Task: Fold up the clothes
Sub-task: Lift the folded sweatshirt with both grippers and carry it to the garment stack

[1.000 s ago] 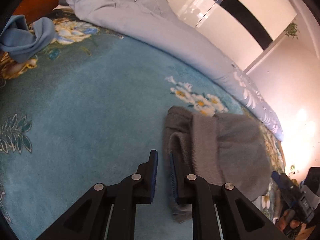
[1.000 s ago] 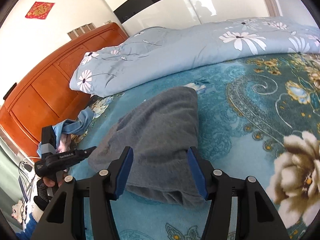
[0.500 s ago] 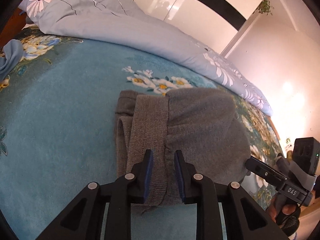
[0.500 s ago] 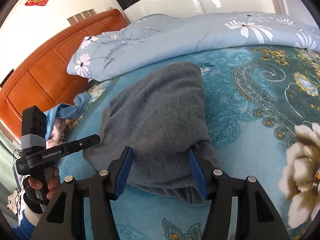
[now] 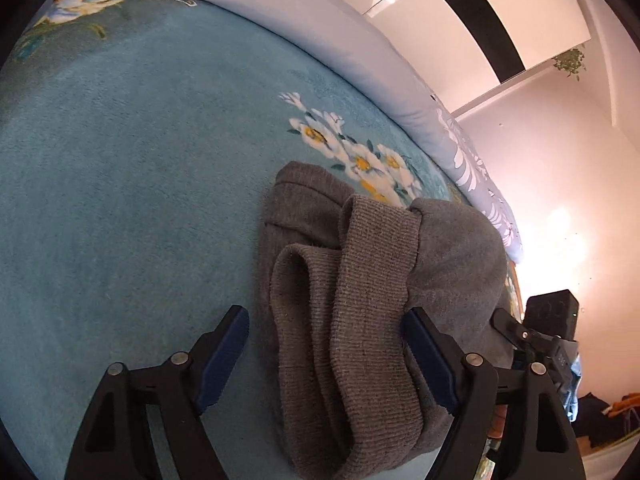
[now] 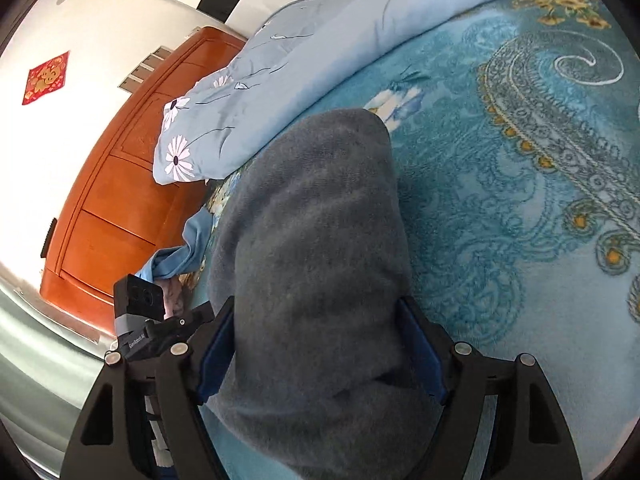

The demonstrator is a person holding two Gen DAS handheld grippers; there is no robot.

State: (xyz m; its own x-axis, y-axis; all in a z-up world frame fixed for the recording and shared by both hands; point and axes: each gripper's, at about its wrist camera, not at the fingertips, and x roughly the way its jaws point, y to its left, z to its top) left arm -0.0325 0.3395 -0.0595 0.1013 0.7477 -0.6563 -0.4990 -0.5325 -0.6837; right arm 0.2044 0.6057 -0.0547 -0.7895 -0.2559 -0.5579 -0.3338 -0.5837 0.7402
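Before me, a teal floral plush bedspread (image 6: 520,160) lies under a rolled pale-blue daisy-print duvet (image 6: 320,40); an orange wooden headboard (image 6: 120,184) meets white walls (image 5: 560,160) in bright glare.

Left tool (image 5: 324,356) jaws opening off grey garment (image 5: 360,320); right tool (image 6: 316,336) widening.

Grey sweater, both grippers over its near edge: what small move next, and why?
Probably close both on that edge. The left gripper is opening, astride the ribbed hem; the right gripper is opening around the bulky fold of the grey sweater. Neither visibly pinches cloth yet, so nothing would lift for another fold.
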